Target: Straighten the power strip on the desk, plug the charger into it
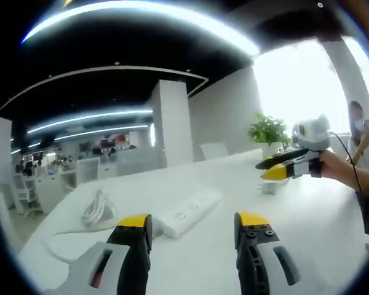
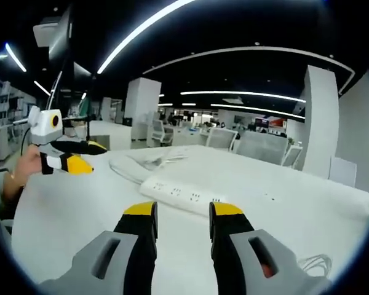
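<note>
One white desk (image 1: 307,215) in an open-plan office, dark ceiling with light strips. Power strip (image 1: 190,212): white, flat on desk, long axis from 8 to 2 o'clock ahead of left gripper (image 1: 194,224), jaws apart, empty. Coiled white cable (image 1: 98,209) at 10 o'clock. Right gripper (image 2: 182,212): jaws apart, empty.

A white power strip (image 1: 189,212) at lower centre of the left gripper view looked like smooth, slightly glossy plastic. The desk (image 1: 307,227) beneath it was a smooth, matt white surface. The left gripper (image 1: 194,230) at the bottom edge had matt black plastic-looking jaws tipped in smooth yellow, with grey bodies. At lower left, a coiled white cable (image 1: 98,209) looked rubbery and smooth. In the right gripper view, the right gripper (image 2: 183,222) showed the same black, yellow and grey finish.
</note>
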The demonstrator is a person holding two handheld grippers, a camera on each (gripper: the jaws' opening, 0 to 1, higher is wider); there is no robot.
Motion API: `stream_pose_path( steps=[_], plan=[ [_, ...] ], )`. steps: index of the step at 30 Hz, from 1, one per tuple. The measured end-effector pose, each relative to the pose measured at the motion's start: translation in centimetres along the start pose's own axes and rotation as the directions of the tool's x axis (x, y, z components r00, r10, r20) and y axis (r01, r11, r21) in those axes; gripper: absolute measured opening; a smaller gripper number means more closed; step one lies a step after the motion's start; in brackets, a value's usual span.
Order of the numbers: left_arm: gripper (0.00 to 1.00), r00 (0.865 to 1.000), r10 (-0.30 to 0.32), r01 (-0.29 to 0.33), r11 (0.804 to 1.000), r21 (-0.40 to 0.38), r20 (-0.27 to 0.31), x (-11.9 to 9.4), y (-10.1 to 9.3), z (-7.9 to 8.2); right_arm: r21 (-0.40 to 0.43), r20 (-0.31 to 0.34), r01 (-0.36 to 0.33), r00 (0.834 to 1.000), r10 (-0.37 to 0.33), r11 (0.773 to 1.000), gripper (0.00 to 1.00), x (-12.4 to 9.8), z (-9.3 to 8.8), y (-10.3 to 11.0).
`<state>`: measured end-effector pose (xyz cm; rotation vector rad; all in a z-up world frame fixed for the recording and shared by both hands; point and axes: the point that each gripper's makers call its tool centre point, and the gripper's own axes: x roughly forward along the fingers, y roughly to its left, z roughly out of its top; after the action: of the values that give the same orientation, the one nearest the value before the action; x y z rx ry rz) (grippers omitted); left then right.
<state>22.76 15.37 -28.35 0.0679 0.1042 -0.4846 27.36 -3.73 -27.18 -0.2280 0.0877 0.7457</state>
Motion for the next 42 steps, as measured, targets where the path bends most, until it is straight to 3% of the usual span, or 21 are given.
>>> stream_pose_path(
  steps=[5,15,18,22,29,35,42],
  plan=[
    [0.55,1.000,-0.021,0.022,0.999,-0.029,0.011,0.8,0.6,0.2,-0.008,-0.006,0.021,1.000,-0.021,1.000,0.31,1.0,-0.2,-1.2],
    [0.54,0.999,-0.032,0.031,0.998,-0.049,-0.022,2.0,1.6,-0.7,-0.006,-0.056,0.028,0.998,-0.029,1.000,0.31,3.1,-1.8,-3.0],
    [0.53,0.999,-0.048,0.047,0.995,-0.092,-0.016,2.2,1.5,-0.6,0.009,-0.070,0.018,0.997,-0.017,1.000,0.31,3.7,-2.1,-3.0],
    [0.53,0.999,-0.041,0.039,0.996,-0.078,-0.018,2.9,1.6,-0.4,0.041,-0.077,-0.007,0.997,0.010,0.999,0.31,4.7,-2.5,-2.7],
    [0.53,0.999,-0.020,0.018,0.997,-0.073,-0.026,4.3,2.2,-0.7,0.006,-0.087,0.005,0.996,-0.004,1.000,0.31,6.1,-3.0,-3.6],
    [0.53,1.000,0.010,-0.012,0.996,-0.090,-0.027,5.4,2.8,-1.0,0.064,-0.078,0.001,0.997,0.004,0.998,0.32,7.0,-3.4,-4.1],
    [0.53,0.997,0.003,-0.006,0.999,-0.047,-0.071,6.6,3.3,-1.9,0.054,-0.094,-0.005,0.996,0.010,0.999,0.33,7.8,-4.6,-5.1]
  ],
)
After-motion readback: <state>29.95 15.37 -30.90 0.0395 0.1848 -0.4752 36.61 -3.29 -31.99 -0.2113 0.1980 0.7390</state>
